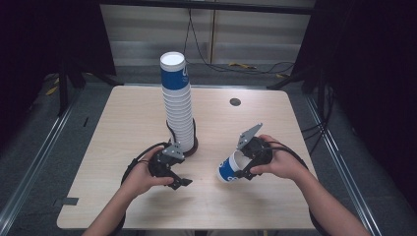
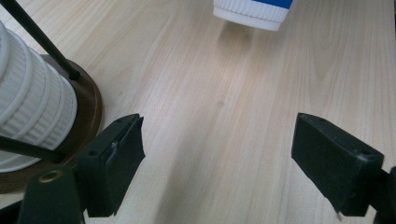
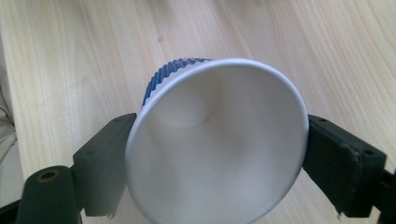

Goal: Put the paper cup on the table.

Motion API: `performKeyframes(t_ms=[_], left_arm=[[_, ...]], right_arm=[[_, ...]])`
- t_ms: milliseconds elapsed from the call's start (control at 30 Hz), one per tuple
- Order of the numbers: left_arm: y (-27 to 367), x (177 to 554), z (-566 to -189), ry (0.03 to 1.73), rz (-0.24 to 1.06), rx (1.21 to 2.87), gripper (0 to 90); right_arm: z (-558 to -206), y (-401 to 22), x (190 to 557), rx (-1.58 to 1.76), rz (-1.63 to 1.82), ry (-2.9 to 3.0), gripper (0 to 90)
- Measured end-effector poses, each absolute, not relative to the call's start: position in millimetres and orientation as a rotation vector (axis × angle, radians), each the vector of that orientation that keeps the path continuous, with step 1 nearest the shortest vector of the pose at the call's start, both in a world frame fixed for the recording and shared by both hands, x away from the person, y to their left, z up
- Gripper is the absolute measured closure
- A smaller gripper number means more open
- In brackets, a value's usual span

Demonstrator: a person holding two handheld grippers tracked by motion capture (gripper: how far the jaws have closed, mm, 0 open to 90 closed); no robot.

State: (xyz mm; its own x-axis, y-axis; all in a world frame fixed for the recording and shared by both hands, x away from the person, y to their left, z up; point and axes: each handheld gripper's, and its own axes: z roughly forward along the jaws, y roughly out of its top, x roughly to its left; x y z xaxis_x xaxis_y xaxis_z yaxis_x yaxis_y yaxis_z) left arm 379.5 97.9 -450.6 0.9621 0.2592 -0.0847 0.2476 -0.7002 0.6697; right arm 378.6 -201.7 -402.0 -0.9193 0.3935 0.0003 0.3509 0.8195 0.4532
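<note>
R tongs (image 1: 244,169) clamped on the paper cup (image 3: 215,140) at its rim, cup tilted, base toward the L tongs (image 1: 178,181). L tongs apart, empty, just beside cup stack (image 1: 177,103) on worktop (image 1: 123,128). Risk: rim squeeze may crush cup or let it slip; L arm could knock the tall stack over.

Both forearms entered from the near edge, left hand (image 1: 140,178) wrapped around the left gripper (image 1: 181,182), jaws spread wide with nothing between them, right hand (image 1: 281,163) gripping the right gripper (image 1: 242,173), angled leftward, jaws clamped on a load
</note>
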Motion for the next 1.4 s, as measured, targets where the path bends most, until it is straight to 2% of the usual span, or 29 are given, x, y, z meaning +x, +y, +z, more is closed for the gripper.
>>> performKeyframes(t_ms=[633,1400], left_arm=[[98,378,-454,0.344,0.006,2.393,17.1],[98,378,-457,0.345,-0.009,2.395,17.2]], right_arm=[[-404,-196,392,0.613,0.493,2.926,14.1],[-404,-183,400,0.58,0.465,2.939,12.3]])
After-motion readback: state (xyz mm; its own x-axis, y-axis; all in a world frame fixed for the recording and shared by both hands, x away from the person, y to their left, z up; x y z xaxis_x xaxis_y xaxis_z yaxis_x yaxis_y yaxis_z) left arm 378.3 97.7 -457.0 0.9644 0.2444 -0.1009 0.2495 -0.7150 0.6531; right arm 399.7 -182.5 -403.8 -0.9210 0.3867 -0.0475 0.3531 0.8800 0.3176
